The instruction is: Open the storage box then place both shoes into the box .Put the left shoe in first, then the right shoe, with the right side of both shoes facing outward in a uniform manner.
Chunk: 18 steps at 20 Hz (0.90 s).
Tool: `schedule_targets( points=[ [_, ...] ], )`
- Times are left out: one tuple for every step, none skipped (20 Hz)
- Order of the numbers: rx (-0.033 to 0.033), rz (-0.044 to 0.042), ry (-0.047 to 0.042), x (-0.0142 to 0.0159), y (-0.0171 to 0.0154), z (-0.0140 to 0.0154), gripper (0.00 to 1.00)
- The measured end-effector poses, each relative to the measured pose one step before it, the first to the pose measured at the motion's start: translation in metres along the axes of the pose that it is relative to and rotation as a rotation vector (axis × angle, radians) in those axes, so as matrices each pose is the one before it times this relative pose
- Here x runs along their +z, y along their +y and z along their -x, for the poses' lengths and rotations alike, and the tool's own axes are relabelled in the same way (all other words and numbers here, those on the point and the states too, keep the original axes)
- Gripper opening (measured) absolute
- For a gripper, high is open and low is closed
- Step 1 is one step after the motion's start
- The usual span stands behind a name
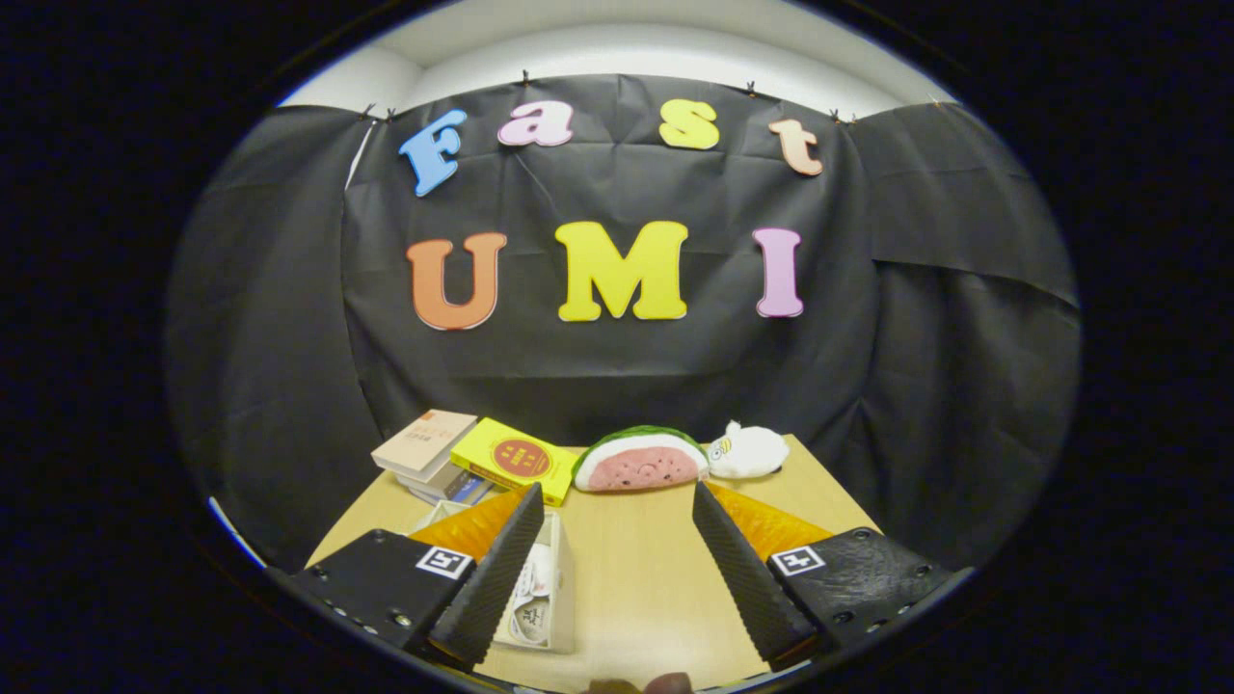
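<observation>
Gripper (617,559) wide open above table (636,578)

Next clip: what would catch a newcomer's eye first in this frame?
The watermelon-slice plush at the table's far edge, beyond the open gripper, with a small white plush toy beside it. Next to those lie a yellow book and a stack of books. A pale open box sits partly behind one finger on the wooden table.
</observation>
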<state>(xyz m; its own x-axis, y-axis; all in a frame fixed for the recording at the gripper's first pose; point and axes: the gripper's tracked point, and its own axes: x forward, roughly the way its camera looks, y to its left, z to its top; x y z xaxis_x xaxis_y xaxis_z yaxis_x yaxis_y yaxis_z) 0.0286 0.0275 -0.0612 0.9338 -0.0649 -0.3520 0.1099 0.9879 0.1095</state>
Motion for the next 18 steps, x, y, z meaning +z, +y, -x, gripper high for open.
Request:
schedule_targets(
  points=[
    [0.00653,-0.00560,-0.00677,0.00220,-0.00630,0.00694,0.96],
    [0.00255,-0.00840,-0.00752,0.00129,-0.00610,0.00695,0.96],
    [0.00624,-0.00664,-0.00432,-0.00092,-0.00515,0.00694,0.96],
    [-0.00239,-0.00329,-0.00527,-0.00211,-0.00612,0.00512,0.96],
    [-0.00036,-0.00428,-0.00420,-0.00282,-0.00701,0.00487,0.96],
    [0.00450,-0.00471,-0.00326,-0.00298,-0.00280,0.00340,0.96],
    [-0.00362,-0.00123,0.00203,-0.00436,-0.00618,0.00567,0.96],
    [0.00489,-0.00834,0.00661,-0.00417,-0.00362,0.00584,0.96],
    [0.00635,-0.00407,0.00632,-0.00511,-0.00052,0.00613,0.96],
    [0.00746,-0.00034,0.00525,-0.00474,-0.00097,0.00393,0.96],
    [0.00394,0.00387,0.00245,-0.00369,-0.00123,0.00240,0.96],
    [0.01111,0.00300,0.00144,-0.00417,0.00006,0.00373,0.96],
    [0.00739,0.00430,0.00114,-0.00161,0.00046,0.00327,0.96],
    [0.00510,0.00057,-0.00183,-0.00023,-0.00048,0.00412,0.96],
    [0.00315,-0.00155,0.00123,-0.00263,-0.00011,0.00339,0.96],
    [0.00697,-0.00323,0.00166,-0.00250,0.00088,0.00177,0.96],
    [0.00869,-0.00062,0.00528,-0.00282,0.00191,0.00048,0.96],
    [0.00590,0.00209,0.00741,-0.00310,0.00109,0.00230,0.96]
  ],
)
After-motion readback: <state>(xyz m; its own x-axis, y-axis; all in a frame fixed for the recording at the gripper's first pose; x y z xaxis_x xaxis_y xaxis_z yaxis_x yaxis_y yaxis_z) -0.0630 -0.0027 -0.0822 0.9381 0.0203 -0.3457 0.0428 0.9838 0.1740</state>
